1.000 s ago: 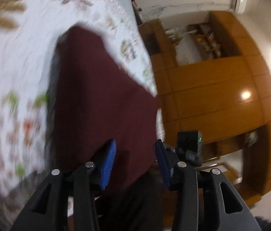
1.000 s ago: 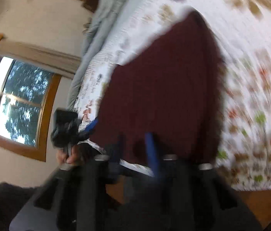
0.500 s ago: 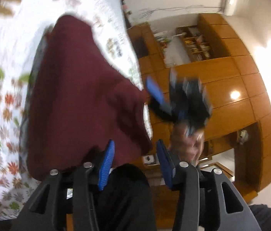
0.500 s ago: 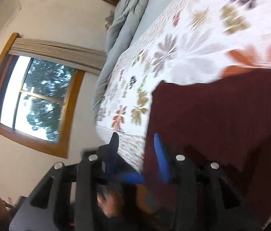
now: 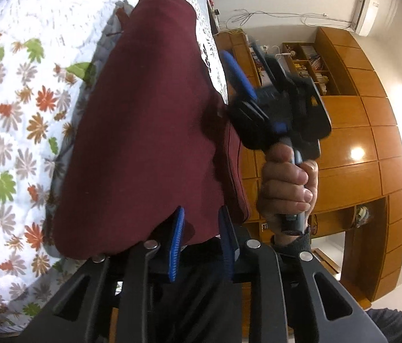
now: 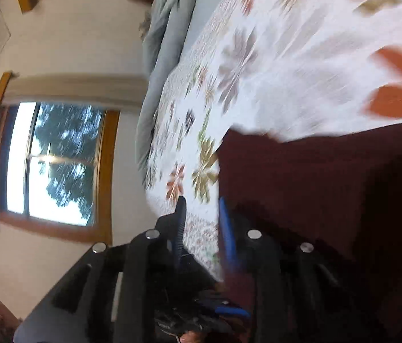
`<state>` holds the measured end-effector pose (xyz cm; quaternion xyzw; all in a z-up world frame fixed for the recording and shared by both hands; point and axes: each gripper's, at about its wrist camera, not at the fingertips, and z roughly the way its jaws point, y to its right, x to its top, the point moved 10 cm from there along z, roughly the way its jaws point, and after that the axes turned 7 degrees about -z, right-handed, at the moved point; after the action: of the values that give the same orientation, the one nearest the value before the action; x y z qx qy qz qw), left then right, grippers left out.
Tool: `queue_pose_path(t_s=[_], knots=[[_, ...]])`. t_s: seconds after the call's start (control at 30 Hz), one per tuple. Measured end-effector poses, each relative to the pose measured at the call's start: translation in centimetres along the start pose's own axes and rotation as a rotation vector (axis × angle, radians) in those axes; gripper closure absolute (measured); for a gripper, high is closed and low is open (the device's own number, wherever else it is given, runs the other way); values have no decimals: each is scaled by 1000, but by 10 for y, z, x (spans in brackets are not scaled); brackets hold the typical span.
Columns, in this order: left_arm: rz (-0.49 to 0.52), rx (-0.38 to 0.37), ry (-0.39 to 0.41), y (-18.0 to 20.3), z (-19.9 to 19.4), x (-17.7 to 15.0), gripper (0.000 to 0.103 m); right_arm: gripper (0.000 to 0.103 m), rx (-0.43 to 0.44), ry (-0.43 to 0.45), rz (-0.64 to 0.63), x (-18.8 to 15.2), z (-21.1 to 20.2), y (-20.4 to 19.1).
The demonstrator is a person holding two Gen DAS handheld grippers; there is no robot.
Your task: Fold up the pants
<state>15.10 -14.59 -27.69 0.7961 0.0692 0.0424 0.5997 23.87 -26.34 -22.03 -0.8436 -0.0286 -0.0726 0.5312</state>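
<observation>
Dark maroon pants (image 5: 144, 131) lie folded on a white floral bedspread (image 5: 12, 91). My left gripper (image 5: 199, 223) is open and empty just off the near edge of the pants. The right gripper appears in the left wrist view (image 5: 246, 68), held in a hand beside the right edge of the pants, its blue jaws apart. In the right wrist view the right gripper (image 6: 201, 217) is open over the bedspread (image 6: 286, 57), beside a corner of the pants (image 6: 315, 188). That view is blurred.
Wooden cabinets and shelves (image 5: 343, 131) stand beyond the bed. A grey blanket (image 6: 166, 28) lies along the bed's far side below a window (image 6: 49, 160). My dark-clothed body is below the left gripper.
The right gripper has swung up and in along the right edge of the pants and now points across the bed. The left gripper has pulled back to the pants' near edge.
</observation>
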Motion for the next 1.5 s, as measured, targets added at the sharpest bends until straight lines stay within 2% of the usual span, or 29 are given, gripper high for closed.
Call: queue_pose_path(t_s=[0.03,0.07,0.1,0.17,0.23,0.27,0.33,0.4,0.47,0.53,0.57,0.6,0.67,0.73,0.8,0.83,0.93,0.97,1.03,1.07,1.1,1.13,1.2,1.23,1.27,1.3,1.33,1.4,1.5], knots=[[6,0,-1,9,4,-1,72,82,-34,-22,0,1,10,7],[12,3,-2,13,-1,6,70,101,-89,-40,8,1,13,21],[16,5,4,19,-8,10,67,103,-116,-34,33,6,11,32],[50,-11,21,36,-19,18,57,102,-158,55,55,17,-30,45],[113,-26,87,61,-38,48,44,85,-166,152,85,23,-77,53],[122,-30,104,65,-42,59,42,80,-168,198,91,24,-101,55],[126,-54,144,77,-51,101,40,77,-164,300,112,19,-156,60],[118,-40,147,74,-46,131,40,66,-140,370,128,14,-187,64],[92,-17,121,63,-34,155,40,66,-93,377,136,7,-194,66],[83,20,105,52,-24,168,40,71,-60,357,157,0,-189,83],[79,44,101,43,-19,171,40,83,-61,356,175,-4,-190,96],[69,61,92,33,-13,175,40,103,-69,357,187,-4,-187,108],[56,86,96,18,-10,181,56,103,-73,385,230,-5,-196,129],[38,76,103,14,-16,182,58,96,-121,392,227,-7,-201,131],[61,71,131,22,-28,178,53,75,-105,391,171,-12,-200,105],[85,69,150,32,-35,176,46,75,-110,396,135,-13,-201,92],[121,-26,145,62,-46,146,44,65,-28,346,5,-34,-180,33],[131,-31,137,66,-45,139,44,62,-22,324,-6,-41,-174,27],[142,-23,100,67,-34,126,44,62,-30,214,-17,-65,-139,27],[137,-4,93,63,-28,125,44,72,-63,176,-17,-74,-131,36],[120,24,85,51,-22,128,44,93,-115,156,-9,-80,-125,51],[101,53,78,37,-17,132,48,103,-144,153,9,-83,-127,65],[26,73,73,14,-14,137,68,103,-157,201,85,-88,-144,89],[13,62,73,13,-16,137,68,103,-161,222,99,-89,-153,90],[15,63,79,16,-20,136,66,96,-175,232,88,-90,-159,87],[32,69,96,23,-29,133,58,79,-188,258,66,-93,-169,75],[53,63,105,31,-36,129,50,70,-171,273,49,-94,-174,62],[98,41,110,48,-52,113,43,66,-134,267,-30,-101,-169,26],[112,40,72,52,-60,82,37,65,-143,167,-90,-120,-141,9]])
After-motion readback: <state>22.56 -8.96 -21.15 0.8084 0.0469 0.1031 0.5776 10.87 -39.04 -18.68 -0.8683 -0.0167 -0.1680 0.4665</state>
